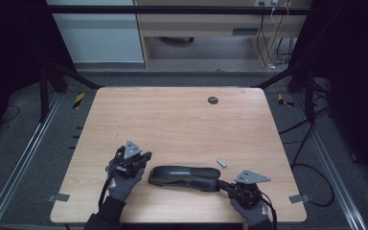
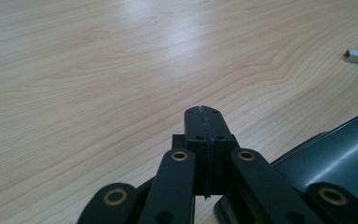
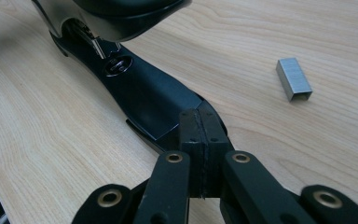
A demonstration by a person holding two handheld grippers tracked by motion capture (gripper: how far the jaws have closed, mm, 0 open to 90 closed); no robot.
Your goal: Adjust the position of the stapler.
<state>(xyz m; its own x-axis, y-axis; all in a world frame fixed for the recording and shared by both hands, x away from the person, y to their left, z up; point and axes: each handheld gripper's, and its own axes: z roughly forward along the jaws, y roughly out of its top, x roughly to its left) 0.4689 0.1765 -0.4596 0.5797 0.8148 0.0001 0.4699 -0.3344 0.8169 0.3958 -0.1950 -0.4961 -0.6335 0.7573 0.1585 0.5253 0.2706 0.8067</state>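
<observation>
Wooden table point(image 1: 172, 120), round grommet point(image 1: 212, 100).

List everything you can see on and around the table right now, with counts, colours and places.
stapler: 1, black, lying near the table's front edge, between the two grippers
staple strip: 1, silver, on the table just beyond the stapler's right end
table: 1, light wood, centre of the high view
grommet: 1, dark, in the tabletop near the far edge
left gripper: 1, black, jaws shut on nothing, by the stapler's left end
right gripper: 1, black, jaws shut on nothing, at the stapler's right end
gloves: 2, grey, on the person's hands
</observation>
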